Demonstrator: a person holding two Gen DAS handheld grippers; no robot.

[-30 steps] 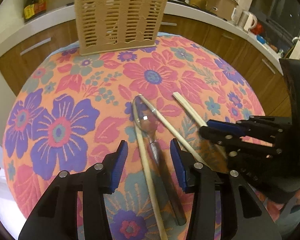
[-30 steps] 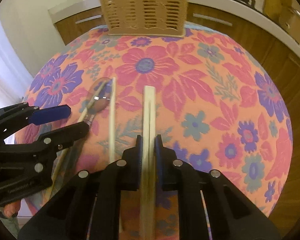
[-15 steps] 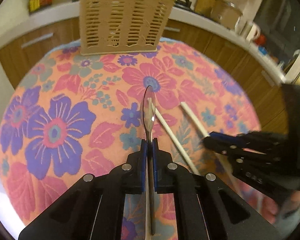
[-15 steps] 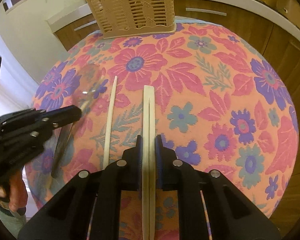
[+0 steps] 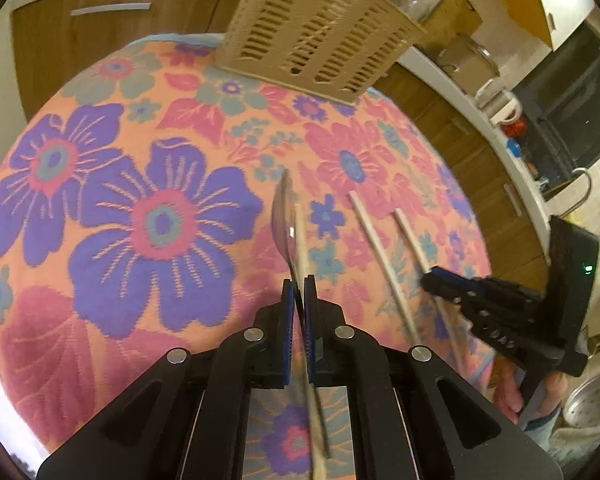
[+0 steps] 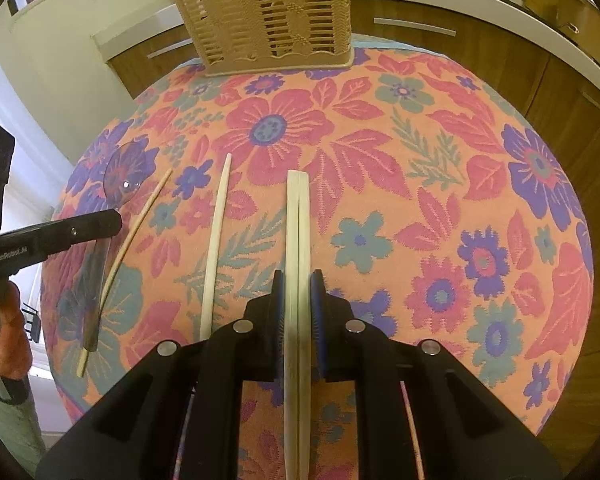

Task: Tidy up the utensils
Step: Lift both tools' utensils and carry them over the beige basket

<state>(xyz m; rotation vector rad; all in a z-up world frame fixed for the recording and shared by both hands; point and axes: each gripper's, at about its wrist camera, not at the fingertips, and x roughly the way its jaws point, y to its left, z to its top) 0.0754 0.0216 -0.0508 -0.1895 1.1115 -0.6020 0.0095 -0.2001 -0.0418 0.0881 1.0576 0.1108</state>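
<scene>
— What's under you?

— A desk with a flowered cloth, kitchen cabinets behind. A tan slotted basket stands at its far edge, well ahead of my fingers.

— And your left fingers?

— Pinched tight on the spoon handle; one chopstick sits right against it.

— The right?

— My right fingers clamp a pair of chopsticks. A loose chopstick lies just left of them.
</scene>
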